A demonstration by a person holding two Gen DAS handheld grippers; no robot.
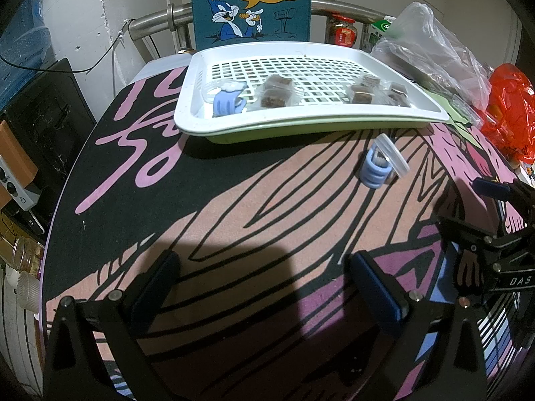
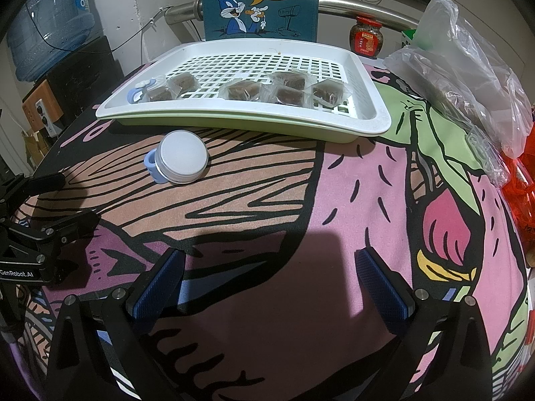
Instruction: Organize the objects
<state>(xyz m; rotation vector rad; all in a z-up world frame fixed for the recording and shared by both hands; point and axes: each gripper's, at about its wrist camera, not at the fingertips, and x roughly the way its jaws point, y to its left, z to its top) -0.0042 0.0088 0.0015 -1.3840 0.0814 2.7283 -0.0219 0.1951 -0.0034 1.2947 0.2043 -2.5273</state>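
Observation:
A white slotted tray (image 1: 334,118) (image 2: 374,120) on a green base sits at the back of the printed mat. It holds several wrapped brown cakes (image 1: 276,92) (image 2: 244,92) and a small blue mug-shaped toy (image 1: 227,102) (image 2: 135,93) at its left end. In front of the tray, on the mat, lies a second blue toy (image 1: 376,170) (image 2: 153,165) with a white round lid (image 1: 393,153) (image 2: 182,157) leaning on it. My left gripper (image 1: 267,287) is open, empty, well short of these. My right gripper (image 2: 271,284) is likewise open and empty.
A blue cartoon-rabbit box (image 1: 250,3) (image 2: 260,3) stands behind the tray. A clear plastic bag (image 1: 431,43) (image 2: 468,77), a red bag (image 1: 511,113) and a jar (image 2: 366,35) crowd the right side. A water bottle (image 2: 50,23) stands at the left.

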